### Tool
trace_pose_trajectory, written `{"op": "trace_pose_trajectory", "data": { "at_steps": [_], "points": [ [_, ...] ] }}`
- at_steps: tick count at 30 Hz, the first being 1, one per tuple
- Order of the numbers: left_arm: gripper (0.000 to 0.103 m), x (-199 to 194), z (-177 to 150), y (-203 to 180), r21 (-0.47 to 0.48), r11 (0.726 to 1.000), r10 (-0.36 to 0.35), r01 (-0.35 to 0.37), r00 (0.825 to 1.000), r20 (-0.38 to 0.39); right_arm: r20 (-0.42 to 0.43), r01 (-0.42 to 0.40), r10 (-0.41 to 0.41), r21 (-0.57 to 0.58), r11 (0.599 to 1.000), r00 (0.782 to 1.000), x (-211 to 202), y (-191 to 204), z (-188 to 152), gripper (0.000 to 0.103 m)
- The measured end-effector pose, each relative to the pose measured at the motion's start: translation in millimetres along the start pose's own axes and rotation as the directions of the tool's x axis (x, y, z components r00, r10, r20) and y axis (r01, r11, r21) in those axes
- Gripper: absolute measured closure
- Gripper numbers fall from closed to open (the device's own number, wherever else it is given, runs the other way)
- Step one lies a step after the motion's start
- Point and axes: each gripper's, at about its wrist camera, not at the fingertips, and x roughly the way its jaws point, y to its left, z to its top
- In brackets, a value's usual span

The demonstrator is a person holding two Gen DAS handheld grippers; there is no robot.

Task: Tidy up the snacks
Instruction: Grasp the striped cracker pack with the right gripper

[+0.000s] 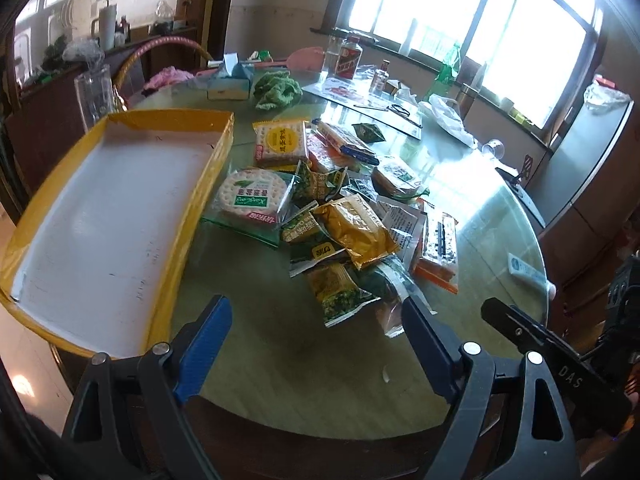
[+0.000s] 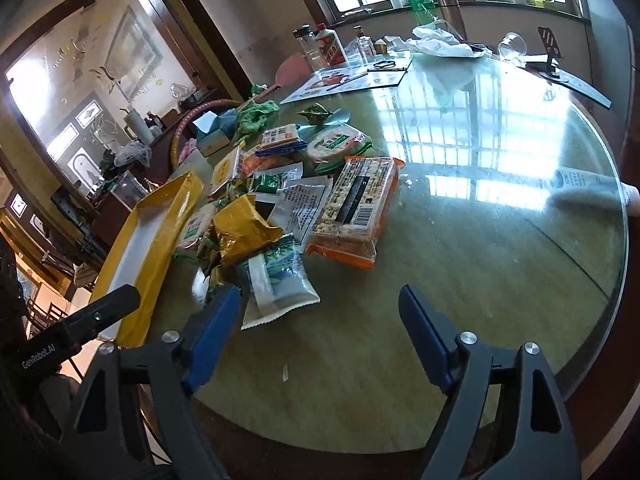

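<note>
Yellow-rimmed tray [image 1: 120,208] is lying empty at the left while the snack pile [image 1: 340,216] is sitting ahead of both released, empty grippers, the left gripper [image 1: 316,344] and right gripper [image 2: 320,332], with the green packet [image 1: 338,294] nearest the left.

Snack pile [image 1: 344,216] sits mid table [image 1: 280,360], tray [image 1: 108,216] just left of it, tissue box [image 1: 229,82] & bottles [image 1: 347,58] behind, plastic bag [image 1: 448,118] back right.

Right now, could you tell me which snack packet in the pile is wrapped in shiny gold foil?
The crumpled gold foil packet mid-pile; its neighbours are green, orange or clear printed wrappers.
</note>
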Motion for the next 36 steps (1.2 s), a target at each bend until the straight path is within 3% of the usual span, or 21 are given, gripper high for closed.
{"op": "trace_pose_trajectory", "data": {
  "at_steps": [6,11,15,25,28,33,36],
  "points": [
    [0.017,3,4,1,-0.008,1.0,-0.013,0.013,1.0,-0.016,-0.031,0.022,-0.021,0.019,1.0,0.999,11,0,7,0.022],
    [0.017,5,8,5,-0.029,0.999,-0.015,0.014,0.999,-0.029,-0.073,0.091,-0.09,0.012,0.996,0.993,25,-3,19,0.023],
    [0.017,6,13,6,-0.024,1.0,-0.014,0.014,1.0,-0.025,-0.134,0.173,-0.175,-0.02,0.985,0.975,50,-3,37,0.023],
    [0.017,23,28,2,-0.022,0.999,-0.031,0.03,0.999,-0.044,-0.204,0.249,-0.258,-0.069,0.966,0.945,108,-3,61,0.031],
    [0.017,35,35,-4,-0.03,0.998,-0.06,0.058,0.995,-0.081,-0.193,0.269,-0.284,-0.101,0.958,0.939,106,0,57,0.04],
    [0.02,57,43,-26,-0.011,0.997,-0.079,0.078,0.987,-0.141,-0.162,0.296,-0.313,-0.122,0.947,0.936,85,-14,41,0.044],
    [0.031,71,50,-41,0.015,0.998,-0.059,0.062,0.984,-0.17,-0.148,0.317,-0.331,-0.11,0.942,0.932,68,-27,33,0.044]
  ]
}}
